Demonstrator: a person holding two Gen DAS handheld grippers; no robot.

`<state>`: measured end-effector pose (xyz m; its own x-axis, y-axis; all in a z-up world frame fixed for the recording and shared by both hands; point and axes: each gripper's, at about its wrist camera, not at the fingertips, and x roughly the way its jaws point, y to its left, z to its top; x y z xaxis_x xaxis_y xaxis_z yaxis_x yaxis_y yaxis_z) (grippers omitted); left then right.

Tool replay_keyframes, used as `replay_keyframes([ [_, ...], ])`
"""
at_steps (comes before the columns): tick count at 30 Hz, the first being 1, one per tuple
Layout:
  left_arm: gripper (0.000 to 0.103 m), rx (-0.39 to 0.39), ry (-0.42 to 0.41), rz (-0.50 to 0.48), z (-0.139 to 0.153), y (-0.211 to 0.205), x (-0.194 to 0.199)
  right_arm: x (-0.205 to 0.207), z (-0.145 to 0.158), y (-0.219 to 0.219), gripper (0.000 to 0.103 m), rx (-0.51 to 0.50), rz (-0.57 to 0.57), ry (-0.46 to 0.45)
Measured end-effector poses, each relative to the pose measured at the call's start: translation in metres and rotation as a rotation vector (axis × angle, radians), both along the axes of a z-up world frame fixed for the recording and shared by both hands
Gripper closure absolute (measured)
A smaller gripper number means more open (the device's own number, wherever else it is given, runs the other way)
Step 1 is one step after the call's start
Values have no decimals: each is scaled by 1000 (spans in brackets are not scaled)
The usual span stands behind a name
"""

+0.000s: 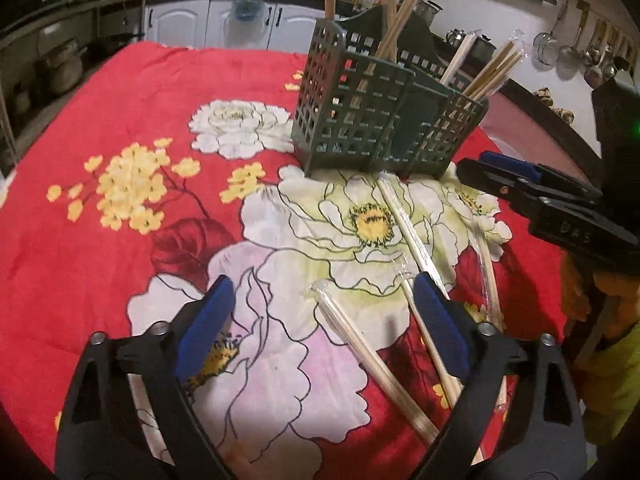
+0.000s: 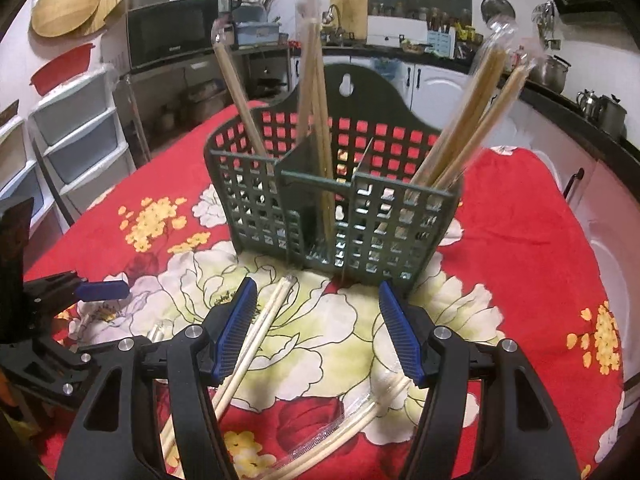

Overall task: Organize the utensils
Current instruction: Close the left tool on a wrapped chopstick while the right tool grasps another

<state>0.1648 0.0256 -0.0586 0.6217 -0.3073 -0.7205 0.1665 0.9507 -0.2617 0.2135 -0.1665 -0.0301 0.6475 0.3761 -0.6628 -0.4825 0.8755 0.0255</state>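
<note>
- Done: several wrapped chopstick pairs (image 2: 460, 128) already stand in the green basket (image 2: 384, 224), at twelve o'clock on the flowered cloth (image 1: 100, 120).
- Left: loose chopsticks (image 1: 372, 356) on the cloth, about six o'clock of the basket.
- Left gripper (image 1: 320, 320): jaws wide, straddling one pair, not touching.
- Right gripper (image 2: 316, 328): jaws apart, empty.
</note>
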Motion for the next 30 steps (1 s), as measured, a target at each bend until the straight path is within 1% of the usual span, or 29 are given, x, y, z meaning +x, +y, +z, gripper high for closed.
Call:
replay_keyframes([
  [1,30,-15,15,-3,-2,1,1,2,-2,1,42,5,7,13],
  [3,35,-48,47,-6,-8,2,3,5,-7,4,43,7,14,33],
  [7,38,-70,65,-3,-13,4,6,12,-17,14,49,-11,37,73],
  [11,47,-57,71,-7,-15,4,10,21,-25,22,51,-23,42,112],
  [14,56,-35,71,-4,-16,2,12,29,-30,29,53,-14,50,149],
  [16,66,-27,72,1,-17,2,11,33,-33,34,54,-18,50,165],
  [18,73,-11,71,2,-18,2,12,36,-35,38,55,-18,50,178],
  [20,77,-21,72,7,-20,5,13,41,-38,43,57,-19,50,191],
  [22,83,-31,71,13,-23,9,13,45,-42,47,62,-23,45,207],
  [23,84,-42,72,16,-24,11,13,47,-44,48,66,-24,37,215],
  [26,88,-63,75,18,-25,15,12,52,-46,47,70,-9,22,233],
  [28,91,-85,81,20,-27,18,12,56,-46,46,75,6,11,244],
  [29,92,-97,85,21,-27,20,12,58,-46,44,81,12,5,249],
  [30,95,-108,87,21,-27,22,12,60,-45,43,87,16,1,253],
])
